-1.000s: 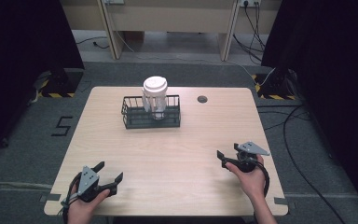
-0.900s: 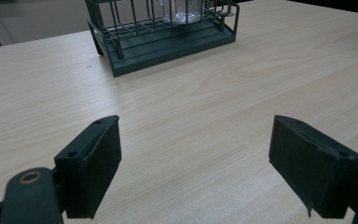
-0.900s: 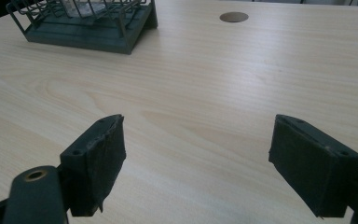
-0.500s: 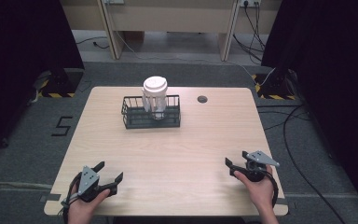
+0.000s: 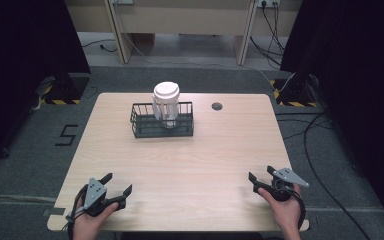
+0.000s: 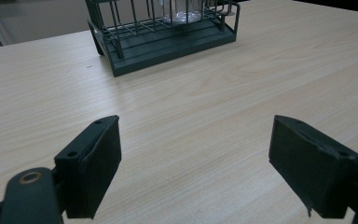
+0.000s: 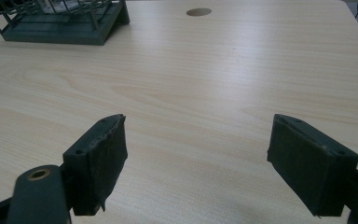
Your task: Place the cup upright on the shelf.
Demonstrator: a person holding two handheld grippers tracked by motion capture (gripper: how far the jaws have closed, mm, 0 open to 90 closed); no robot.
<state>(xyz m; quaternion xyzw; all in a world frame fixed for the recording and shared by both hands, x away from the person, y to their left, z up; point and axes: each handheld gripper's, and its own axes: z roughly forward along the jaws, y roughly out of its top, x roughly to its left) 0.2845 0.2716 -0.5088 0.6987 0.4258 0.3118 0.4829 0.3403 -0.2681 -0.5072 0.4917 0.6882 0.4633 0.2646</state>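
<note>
A white cup (image 5: 166, 102) with a lid stands up inside a dark wire basket (image 5: 162, 121) at the far part of the wooden table (image 5: 200, 155). A small round hole (image 5: 217, 106) is just to its right. Near the front edge, the left gripper (image 5: 117, 185) and the right gripper (image 5: 260, 177) sit well apart, jaws wide and holding nothing.

cup (image 5: 166, 102) in basket (image 5: 145, 128), far side of table (image 5: 200, 160)
</note>
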